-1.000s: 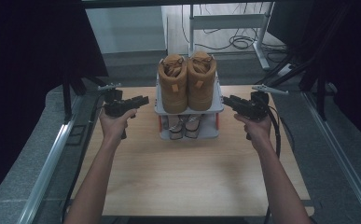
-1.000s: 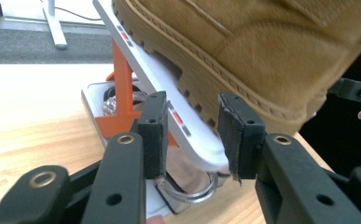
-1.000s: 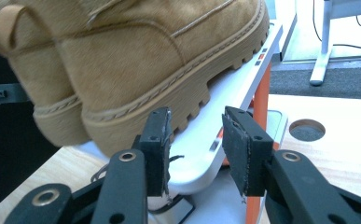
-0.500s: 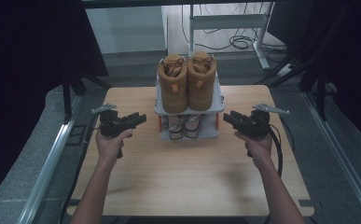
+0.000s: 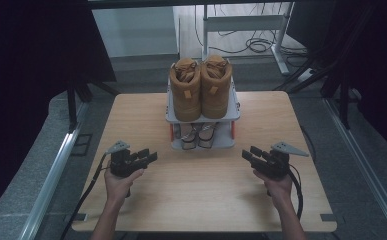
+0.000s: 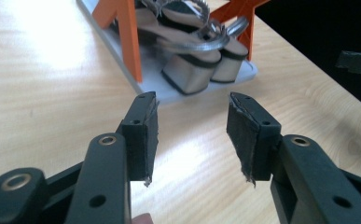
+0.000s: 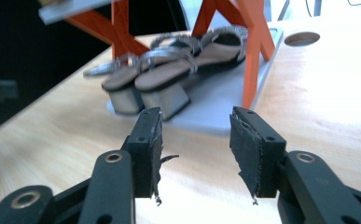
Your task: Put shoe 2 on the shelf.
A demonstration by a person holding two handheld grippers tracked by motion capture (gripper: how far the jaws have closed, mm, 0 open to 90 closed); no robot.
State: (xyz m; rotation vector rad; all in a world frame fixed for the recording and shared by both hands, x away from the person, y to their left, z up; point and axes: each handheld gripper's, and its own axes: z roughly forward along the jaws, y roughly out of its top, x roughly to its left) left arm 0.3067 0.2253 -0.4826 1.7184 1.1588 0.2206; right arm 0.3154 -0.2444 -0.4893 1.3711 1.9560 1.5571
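Both grippers, left [image 5: 148, 157] and right [image 5: 248, 153], hover jaws wide apart and empty over bare table [image 5: 201, 195], flanking the shoe rack [image 5: 203, 142], its sandals [image 5: 198, 135] just ahead.

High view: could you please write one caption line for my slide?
Two open grippers, left and right, flank a shoe rack with boots.
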